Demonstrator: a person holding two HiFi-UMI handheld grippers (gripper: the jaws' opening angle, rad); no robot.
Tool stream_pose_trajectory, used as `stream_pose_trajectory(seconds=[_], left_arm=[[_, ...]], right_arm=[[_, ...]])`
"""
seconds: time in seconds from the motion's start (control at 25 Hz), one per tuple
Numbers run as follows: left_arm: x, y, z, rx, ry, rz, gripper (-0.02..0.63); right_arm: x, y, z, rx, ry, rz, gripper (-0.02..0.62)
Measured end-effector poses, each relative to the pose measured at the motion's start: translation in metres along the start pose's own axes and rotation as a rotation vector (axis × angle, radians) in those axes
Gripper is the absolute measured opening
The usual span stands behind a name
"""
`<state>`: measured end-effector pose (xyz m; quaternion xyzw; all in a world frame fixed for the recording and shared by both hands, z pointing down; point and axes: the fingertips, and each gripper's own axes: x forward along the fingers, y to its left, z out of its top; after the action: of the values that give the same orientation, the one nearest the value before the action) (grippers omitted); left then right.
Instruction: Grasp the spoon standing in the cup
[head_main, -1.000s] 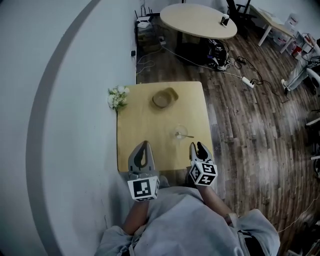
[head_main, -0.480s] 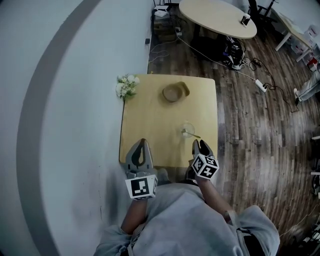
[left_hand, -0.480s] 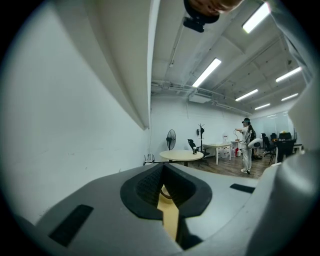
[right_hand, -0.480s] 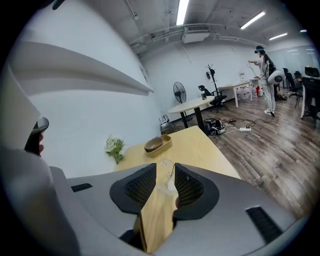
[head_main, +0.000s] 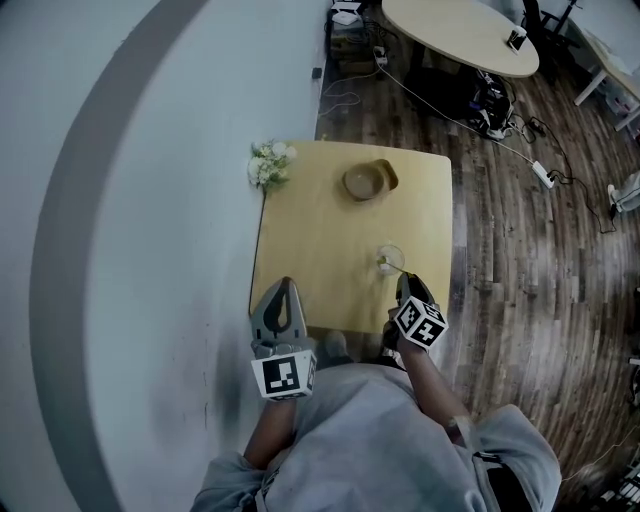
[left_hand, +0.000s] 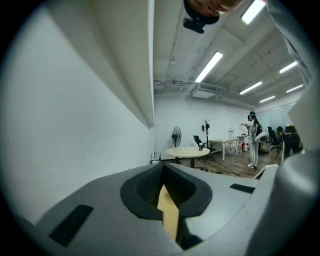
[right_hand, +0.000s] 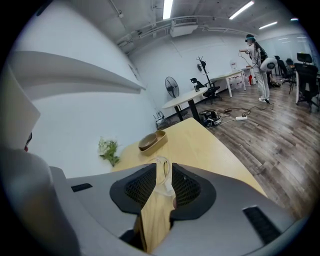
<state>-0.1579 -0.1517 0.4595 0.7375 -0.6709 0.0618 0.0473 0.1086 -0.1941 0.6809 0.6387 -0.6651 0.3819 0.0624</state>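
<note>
A clear glass cup (head_main: 390, 259) stands near the right edge of the light wooden table (head_main: 310, 250). A spoon (head_main: 401, 268) stands in it with the handle leaning to the right. My right gripper (head_main: 408, 283) hovers just short of the cup, its jaws a little apart with nothing between them. In the right gripper view the cup (right_hand: 161, 170) shows through that narrow gap, straight ahead. My left gripper (head_main: 283, 288) is over the table's near left edge, its fingers meeting at a point, holding nothing.
A tan bowl (head_main: 368, 180) sits at the table's far side and a small bunch of white flowers (head_main: 270, 164) at its far left corner by the wall. Beyond are a round table (head_main: 460, 35), cables on the wooden floor, and a person (right_hand: 257, 50) standing far off.
My right gripper has moved forward and now sits just behind the cup. The left gripper has kept its place at the table's near edge.
</note>
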Motion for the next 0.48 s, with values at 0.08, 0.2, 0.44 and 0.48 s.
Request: stream_pose_trajectory(seconds=[0.08,0.2,0.44,0.48], left_arm=[[-0.001,0.002,0.0,0.006,0.003,0.008,0.002],[-0.001,0.006,0.001,0.01,0.004,0.018,0.002],[0.001,0.009,0.005,0.009,0.003,0.03,0.002],[0.001,0.009,0.005,0.005,0.0,0.03,0.002]], right_arm=[[0.004,0.003,-0.001,0.003,0.005,0.008,0.085],[0.008,0.004,-0.002,0.009,0.005,-0.008,0.054],[0.002,0.009,0.014,-0.054,-0.039,-0.02,0.003],[0.0,0.012,0.018,-0.072,-0.047,-0.016,0.003]])
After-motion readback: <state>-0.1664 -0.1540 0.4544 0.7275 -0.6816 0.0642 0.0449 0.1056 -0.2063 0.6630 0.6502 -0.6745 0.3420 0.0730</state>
